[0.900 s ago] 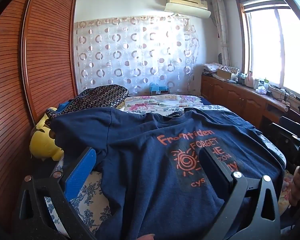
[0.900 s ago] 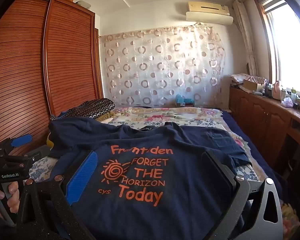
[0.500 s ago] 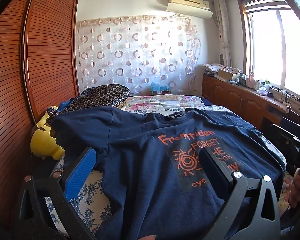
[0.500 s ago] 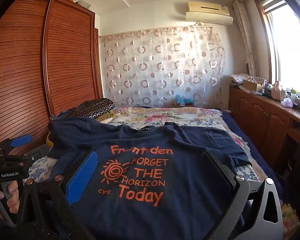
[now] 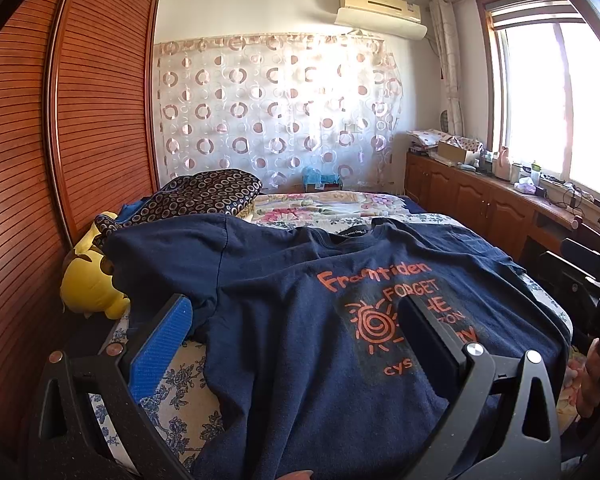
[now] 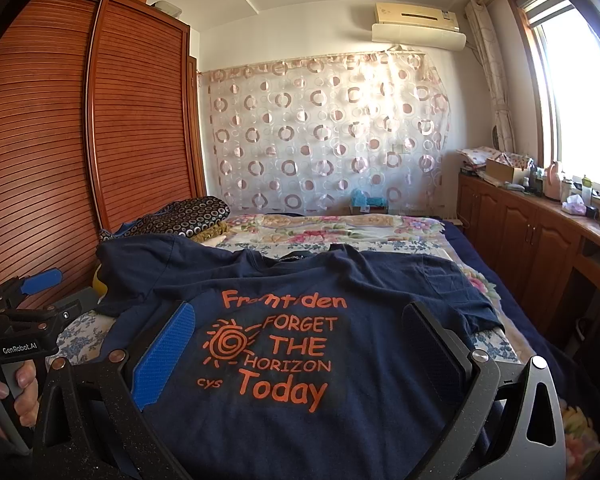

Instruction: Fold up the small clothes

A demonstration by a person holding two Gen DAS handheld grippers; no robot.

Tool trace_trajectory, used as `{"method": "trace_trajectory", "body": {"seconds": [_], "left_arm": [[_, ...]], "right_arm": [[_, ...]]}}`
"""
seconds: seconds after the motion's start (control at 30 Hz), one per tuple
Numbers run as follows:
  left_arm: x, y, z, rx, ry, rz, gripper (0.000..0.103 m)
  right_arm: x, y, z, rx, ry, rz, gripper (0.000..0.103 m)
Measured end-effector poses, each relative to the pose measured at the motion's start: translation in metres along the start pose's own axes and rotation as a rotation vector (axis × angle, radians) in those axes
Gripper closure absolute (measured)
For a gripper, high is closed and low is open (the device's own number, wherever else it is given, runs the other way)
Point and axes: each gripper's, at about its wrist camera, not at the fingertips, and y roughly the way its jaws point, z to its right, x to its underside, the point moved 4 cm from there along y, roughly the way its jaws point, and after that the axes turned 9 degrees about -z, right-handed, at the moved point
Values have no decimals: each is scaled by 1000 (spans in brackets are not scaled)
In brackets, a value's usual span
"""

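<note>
— While the left gripper (image 5: 296,316) is hovering spread and empty, where is the tee (image 6: 300,360) lying?

— Flat on the bed (image 6: 380,228), print up. Soft, light, floppy: sleeves and hem look best. Right gripper (image 6: 300,320) is gaping too.

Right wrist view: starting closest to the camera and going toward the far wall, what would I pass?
Navy T-shirt → floral bedspread → blue tissue box → circle-patterned curtain.

Left tool (image 5: 296,320) jaws wide apart; right tool (image 6: 300,320) likewise.
</note>
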Motion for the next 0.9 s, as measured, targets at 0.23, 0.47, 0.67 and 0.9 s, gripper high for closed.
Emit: {"method": "trace_trajectory", "body": {"seconds": [0.23, 0.47, 0.67, 0.9], "left_arm": [[0, 0, 0, -1, -2, 1, 0], [0, 0, -1, 0, -3, 2, 0], [0, -1, -1, 0, -3, 3, 0], [0, -1, 0, -1, -2, 4, 0]], "right_arm": [[1, 0, 0, 0, 1, 0, 0], [1, 0, 0, 0, 1, 0, 0], [2, 1, 0, 0, 1, 1, 0], [0, 0, -1, 0, 1, 1, 0]]}}
